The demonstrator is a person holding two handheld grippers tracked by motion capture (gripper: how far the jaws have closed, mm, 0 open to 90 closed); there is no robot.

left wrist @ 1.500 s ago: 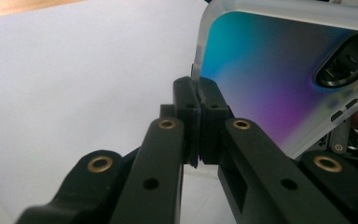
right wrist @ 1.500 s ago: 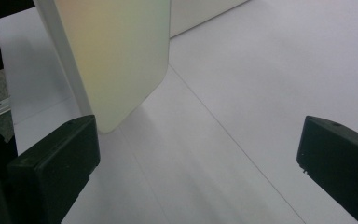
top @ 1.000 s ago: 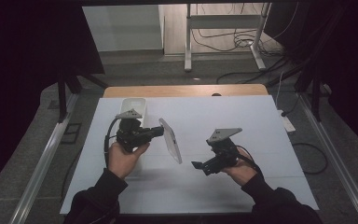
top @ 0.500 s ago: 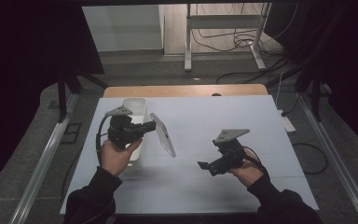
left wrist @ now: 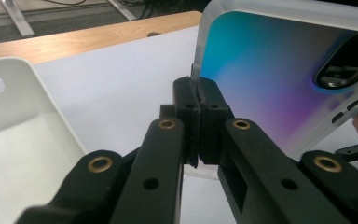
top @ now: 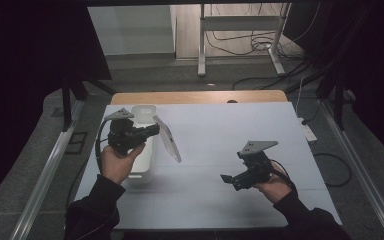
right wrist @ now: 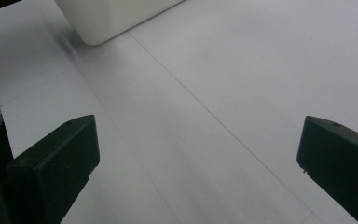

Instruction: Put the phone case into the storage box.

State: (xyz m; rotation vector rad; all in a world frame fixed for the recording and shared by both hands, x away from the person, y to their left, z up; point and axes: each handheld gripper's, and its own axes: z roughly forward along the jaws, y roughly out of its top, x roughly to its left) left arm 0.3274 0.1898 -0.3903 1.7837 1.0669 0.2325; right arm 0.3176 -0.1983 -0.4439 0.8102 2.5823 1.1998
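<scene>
My left gripper (top: 156, 129) is shut on the edge of a translucent phone case (top: 169, 140), which hangs tilted above the table beside a white bin (top: 142, 111). In the left gripper view the jaws meet at the gripper (left wrist: 198, 93), pinching the case's rim. The case (left wrist: 270, 79) shows an iridescent blue-purple inside and a camera cut-out, and the bin (left wrist: 23, 140) lies to the left with nothing visible inside. My right gripper (top: 227, 180) is held low over the table at the right, open with nothing between its fingers. Its own view has the gripper (right wrist: 198, 140) over bare white surface.
The table has a white cover (top: 230, 130) with a wooden strip (top: 195, 97) along its far edge. A corner of the white bin (right wrist: 107, 18) shows in the right gripper view. Metal rails run along both sides, and cables lie on the floor beyond.
My left hand has carried the case leftward and slightly away, closer over the bin. My right hand has drifted to the right, still open.
</scene>
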